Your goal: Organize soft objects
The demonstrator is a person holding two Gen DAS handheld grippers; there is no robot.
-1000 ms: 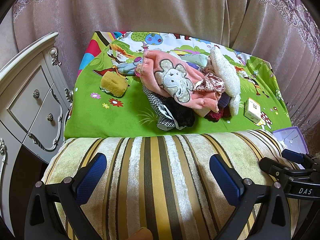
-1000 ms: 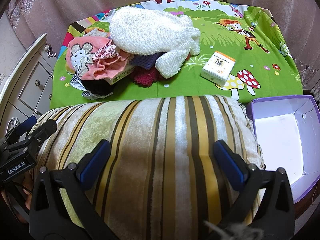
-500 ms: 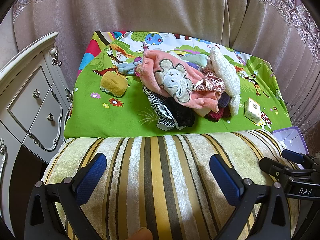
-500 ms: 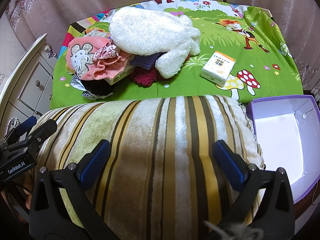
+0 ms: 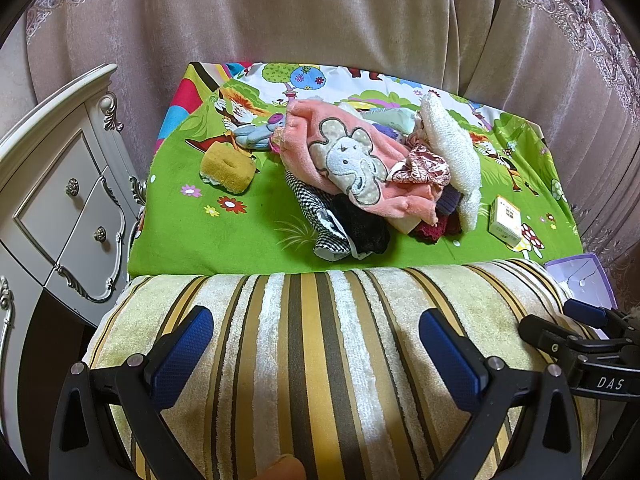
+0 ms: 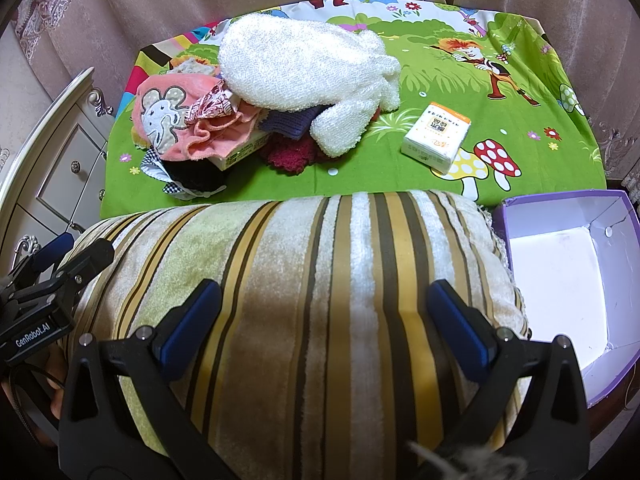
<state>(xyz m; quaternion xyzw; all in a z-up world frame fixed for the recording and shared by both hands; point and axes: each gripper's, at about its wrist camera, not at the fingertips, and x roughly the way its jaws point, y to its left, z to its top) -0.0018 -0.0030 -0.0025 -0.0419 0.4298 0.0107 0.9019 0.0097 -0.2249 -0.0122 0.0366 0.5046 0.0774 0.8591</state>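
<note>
A striped yellow, brown and cream pillow [image 5: 320, 344] [image 6: 312, 300] lies at the near edge of the green cartoon cloth [image 5: 224, 236] [image 6: 432, 64]. My left gripper [image 5: 316, 344] is open above the pillow's left part. My right gripper [image 6: 324, 316] is open above its right part. Behind the pillow is a heap of soft things: a pink elephant cloth [image 5: 352, 164] [image 6: 168, 120], a white fluffy towel [image 5: 452, 148] [image 6: 304, 68], dark and checked fabrics [image 5: 340, 228]. A yellow sponge [image 5: 228, 168] lies to the left.
A small white and orange box [image 5: 506, 220] [image 6: 436, 136] lies on the cloth at the right. An open purple box [image 6: 568, 280] [image 5: 580, 280] stands right of the pillow. A white drawer cabinet [image 5: 56, 200] [image 6: 60, 168] is at the left. Curtains [image 5: 320, 20] hang behind.
</note>
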